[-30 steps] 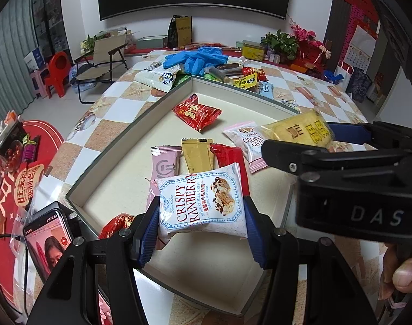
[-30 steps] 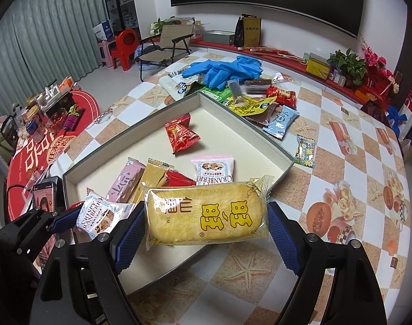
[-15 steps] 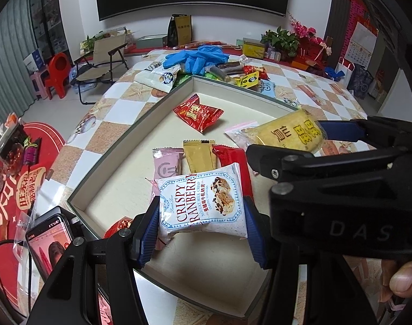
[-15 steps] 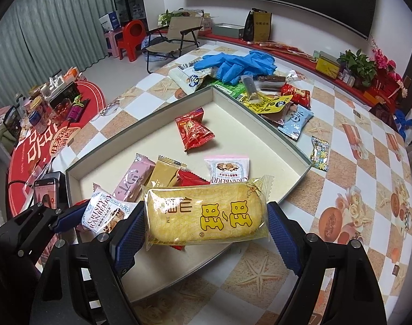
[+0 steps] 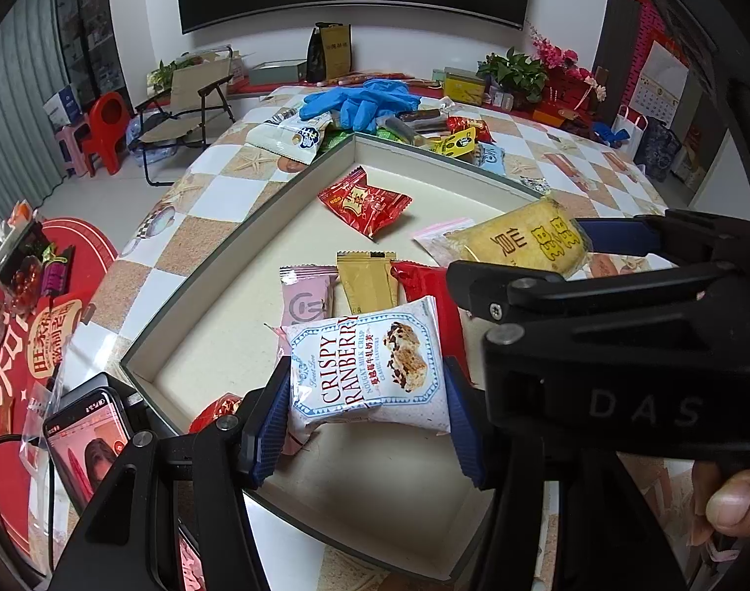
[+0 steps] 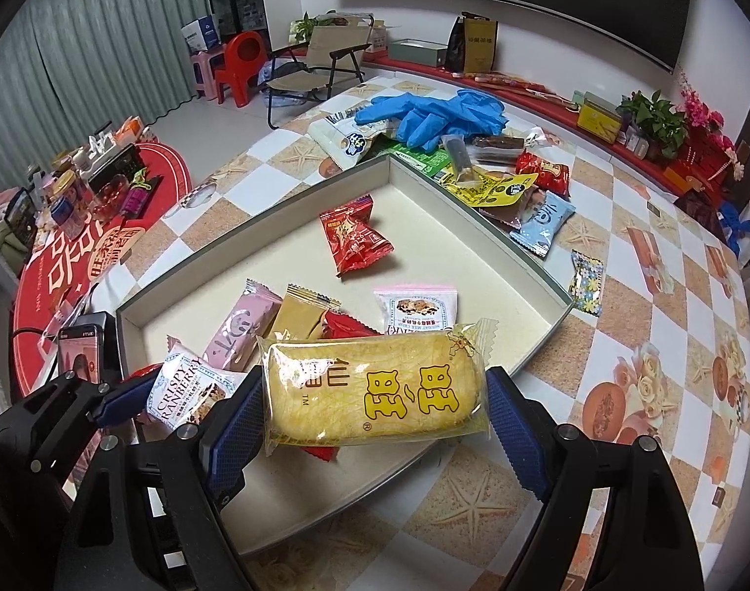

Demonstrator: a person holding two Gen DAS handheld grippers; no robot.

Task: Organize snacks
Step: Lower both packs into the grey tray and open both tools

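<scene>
My left gripper (image 5: 365,428) is shut on a white "Crispy Cranberry" packet (image 5: 370,374) and holds it above the near end of the grey-rimmed tray (image 5: 217,276). My right gripper (image 6: 375,423) is shut on a yellow cake packet (image 6: 375,394), held over the tray's (image 6: 537,266) near right part. The yellow packet (image 5: 523,241) also shows in the left wrist view, and the white packet (image 6: 187,394) in the right wrist view. In the tray lie a red packet (image 6: 353,241), a pink bar (image 6: 242,330), a tan bar (image 6: 298,315), a red bar (image 5: 419,280) and a second cranberry packet (image 6: 417,308).
Loose snacks (image 6: 513,187) and blue gloves (image 6: 434,113) lie on the checkered table past the tray's far corner. A small floral candy (image 6: 587,280) lies right of the tray. A phone (image 5: 89,443) stands at the tray's near left. A folding chair (image 6: 316,64) stands beyond the table.
Both grippers have moved forward and left over the tray, still holding their packets. The right gripper now fills more of the left wrist view.
</scene>
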